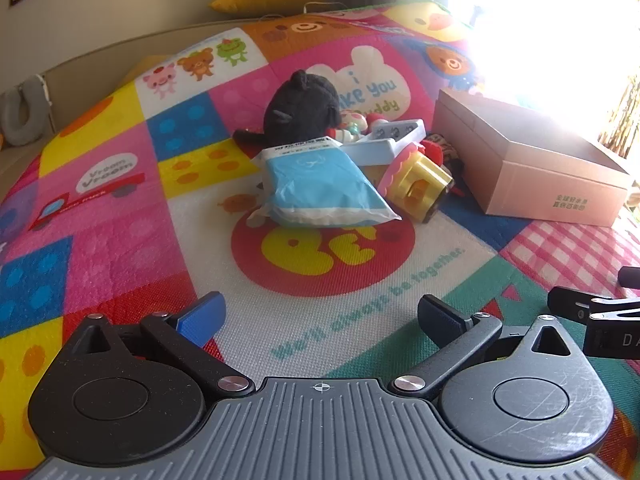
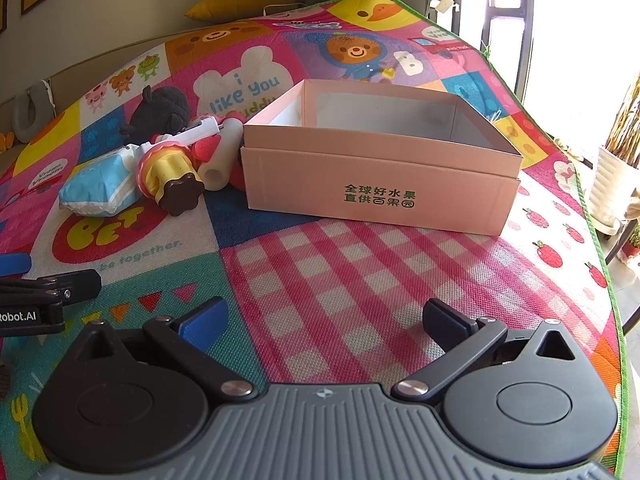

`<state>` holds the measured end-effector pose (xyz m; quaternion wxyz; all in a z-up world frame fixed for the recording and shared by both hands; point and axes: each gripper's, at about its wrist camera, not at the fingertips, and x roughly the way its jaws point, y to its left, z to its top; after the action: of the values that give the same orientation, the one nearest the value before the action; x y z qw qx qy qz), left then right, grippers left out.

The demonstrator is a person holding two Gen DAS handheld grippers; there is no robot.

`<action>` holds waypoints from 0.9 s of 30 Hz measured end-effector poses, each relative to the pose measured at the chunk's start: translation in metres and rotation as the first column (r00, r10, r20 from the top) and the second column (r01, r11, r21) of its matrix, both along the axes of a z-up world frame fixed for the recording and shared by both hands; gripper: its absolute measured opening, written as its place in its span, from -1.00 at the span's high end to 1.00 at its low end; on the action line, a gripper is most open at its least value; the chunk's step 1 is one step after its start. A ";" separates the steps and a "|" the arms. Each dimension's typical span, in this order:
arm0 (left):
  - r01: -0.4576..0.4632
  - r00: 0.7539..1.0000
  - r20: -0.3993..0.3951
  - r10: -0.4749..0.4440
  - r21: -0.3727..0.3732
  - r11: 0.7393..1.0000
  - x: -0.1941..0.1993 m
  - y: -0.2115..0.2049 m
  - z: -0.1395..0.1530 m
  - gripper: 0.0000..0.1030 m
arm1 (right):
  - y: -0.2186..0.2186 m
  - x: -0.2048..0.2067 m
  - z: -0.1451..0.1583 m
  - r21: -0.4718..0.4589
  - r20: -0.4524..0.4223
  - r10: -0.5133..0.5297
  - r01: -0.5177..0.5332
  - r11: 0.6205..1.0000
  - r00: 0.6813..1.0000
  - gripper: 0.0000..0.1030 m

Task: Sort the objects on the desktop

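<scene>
A heap of objects lies on the colourful play mat (image 1: 120, 216): a blue tissue pack (image 1: 320, 188) (image 2: 100, 188), a black plush toy (image 1: 300, 108) (image 2: 162, 114), a yellow and pink toy (image 1: 420, 184) (image 2: 168, 172), a white-blue tray (image 1: 394, 140) and a white roll (image 2: 220, 156). An open pink cardboard box (image 2: 380, 176) (image 1: 532, 168) stands right of the heap, nothing visible inside it. My left gripper (image 1: 320, 316) is open, well short of the tissue pack. Over the checked patch in front of the box, my right gripper (image 2: 324, 320) is open too.
A yellow cushion (image 2: 240, 4) lies beyond the mat's far edge. The mat's green-trimmed right edge (image 2: 592, 216) drops off toward a bright window and a potted plant (image 2: 624, 152). The other gripper's body shows at each view's side (image 1: 600, 320) (image 2: 32, 300).
</scene>
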<state>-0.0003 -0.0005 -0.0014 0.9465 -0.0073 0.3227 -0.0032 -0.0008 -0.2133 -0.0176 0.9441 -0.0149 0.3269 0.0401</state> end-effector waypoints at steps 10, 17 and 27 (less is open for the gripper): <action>0.000 1.000 0.004 0.001 -0.008 1.000 -0.001 0.001 0.002 -1.00 | 0.000 0.000 0.000 -0.001 0.000 0.000 0.000 1.000 1.000 -1.00; 0.000 1.000 0.001 0.000 0.002 1.000 -0.001 0.000 0.002 -1.00 | 0.000 -0.001 0.000 0.000 0.000 0.000 0.000 1.000 1.000 -1.00; 0.000 1.000 0.001 0.000 0.006 1.000 -0.001 0.000 0.002 -1.00 | 0.000 -0.001 0.000 -0.002 0.000 0.000 0.000 1.000 1.000 -1.00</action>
<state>-0.0012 -0.0002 0.0002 0.9467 -0.0046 0.3221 -0.0025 -0.0015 -0.2134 -0.0175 0.9441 -0.0158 0.3270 0.0398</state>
